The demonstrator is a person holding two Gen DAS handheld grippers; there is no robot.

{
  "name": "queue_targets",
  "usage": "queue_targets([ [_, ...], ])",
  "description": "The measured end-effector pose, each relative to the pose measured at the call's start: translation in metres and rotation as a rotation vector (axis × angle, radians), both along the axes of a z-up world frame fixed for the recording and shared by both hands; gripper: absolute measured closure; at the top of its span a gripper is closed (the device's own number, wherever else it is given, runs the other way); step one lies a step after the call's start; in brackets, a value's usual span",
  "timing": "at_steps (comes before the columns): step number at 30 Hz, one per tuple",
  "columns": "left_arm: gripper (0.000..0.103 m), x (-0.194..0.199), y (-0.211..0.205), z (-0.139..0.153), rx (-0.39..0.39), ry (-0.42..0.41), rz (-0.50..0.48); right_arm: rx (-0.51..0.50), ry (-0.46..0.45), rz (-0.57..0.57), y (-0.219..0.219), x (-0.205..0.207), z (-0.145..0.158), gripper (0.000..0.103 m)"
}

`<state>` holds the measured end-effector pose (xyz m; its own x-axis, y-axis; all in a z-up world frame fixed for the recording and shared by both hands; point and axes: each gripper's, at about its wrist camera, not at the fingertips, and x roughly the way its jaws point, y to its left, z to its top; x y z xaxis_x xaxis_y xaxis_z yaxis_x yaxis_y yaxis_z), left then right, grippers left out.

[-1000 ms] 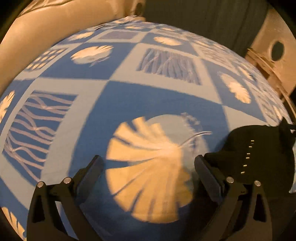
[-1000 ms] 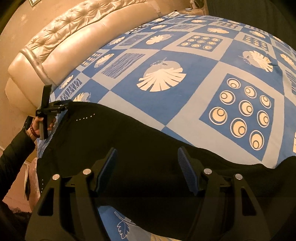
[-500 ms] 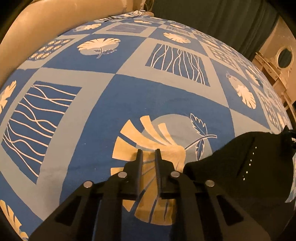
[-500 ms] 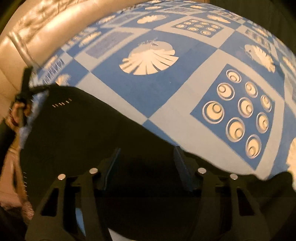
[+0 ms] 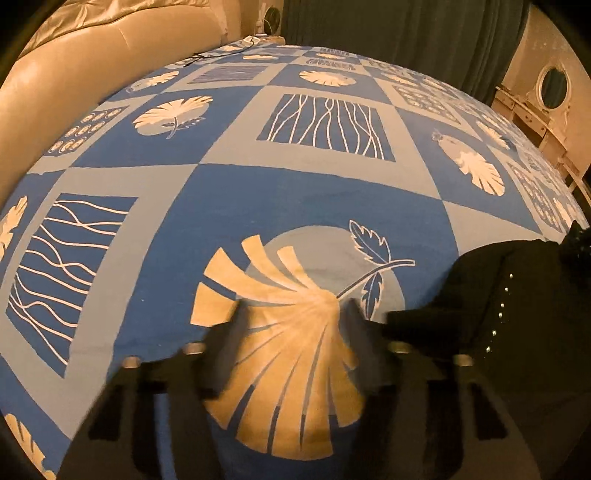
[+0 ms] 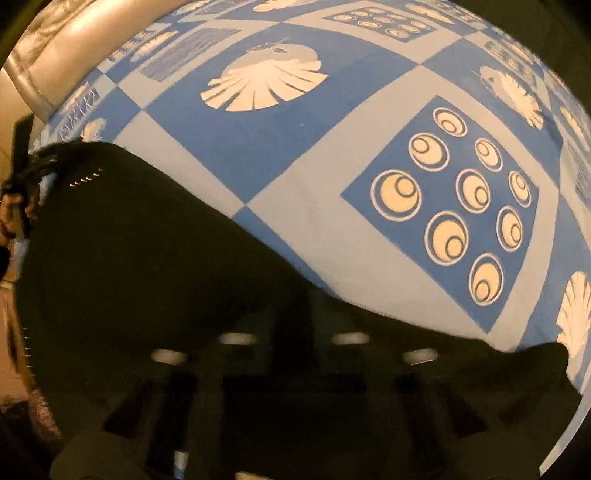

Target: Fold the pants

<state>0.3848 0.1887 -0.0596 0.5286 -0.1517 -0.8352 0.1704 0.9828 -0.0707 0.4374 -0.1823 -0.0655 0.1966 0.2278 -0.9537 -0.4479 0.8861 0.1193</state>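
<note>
Black pants with a row of small studs lie on the blue patterned bedspread. In the left wrist view they (image 5: pixel 517 317) are at the lower right. My left gripper (image 5: pixel 295 328) is open and empty over the leaf print, just left of the pants' edge; its fingers are motion-blurred. In the right wrist view the pants (image 6: pixel 147 258) spread across the lower left. My right gripper (image 6: pixel 291 325) is low over the dark fabric and blurred; its fingers look close together, but whether cloth is held cannot be seen. The left gripper also shows in the right wrist view (image 6: pixel 22 162).
The bedspread (image 5: pixel 295 192) has blue and grey squares with leaf, wave and circle prints. A cream padded headboard (image 5: pixel 92 62) runs along the left. Dark curtains (image 5: pixel 406 33) and a pale dresser with a round mirror (image 5: pixel 550 85) stand beyond the bed.
My left gripper shut half a second ago and has opened again. My right gripper's fingers have drawn closer together and dropped lower over the pants.
</note>
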Motion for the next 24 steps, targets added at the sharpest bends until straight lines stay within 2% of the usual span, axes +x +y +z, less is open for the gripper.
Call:
queue_targets([
  [1,0.089,0.001,0.001,0.002,-0.005,0.006,0.0,-0.014,-0.017,0.008,0.002,-0.003,0.002,0.099],
  [2,0.103,0.002,0.002,0.003,-0.017,0.02,0.003,-0.033,-0.035,0.016,0.006,-0.008,0.005,0.1],
  [4,0.103,0.004,0.006,0.005,-0.053,0.038,0.026,-0.069,-0.096,0.02,0.012,-0.019,0.013,0.1],
  [9,0.103,-0.006,0.006,0.02,-0.072,0.004,0.058,-0.075,-0.26,-0.009,0.017,-0.054,0.046,0.1],
  [10,0.103,-0.009,0.009,0.025,-0.099,0.005,0.057,-0.087,-0.29,-0.004,0.018,-0.062,0.053,0.1],
  [14,0.103,-0.03,0.016,0.048,-0.165,-0.04,0.048,-0.118,-0.427,-0.003,0.023,-0.109,0.083,0.1],
  [18,0.103,-0.048,0.012,0.053,-0.198,-0.006,0.003,-0.151,-0.555,0.008,0.027,-0.166,0.101,0.1],
  [22,0.102,-0.043,0.005,0.036,-0.222,0.077,-0.014,-0.142,-0.57,0.017,0.029,-0.19,0.098,0.1],
  [24,0.092,-0.037,0.006,0.028,-0.171,0.089,0.019,-0.135,-0.559,0.009,0.028,-0.192,0.094,0.1],
])
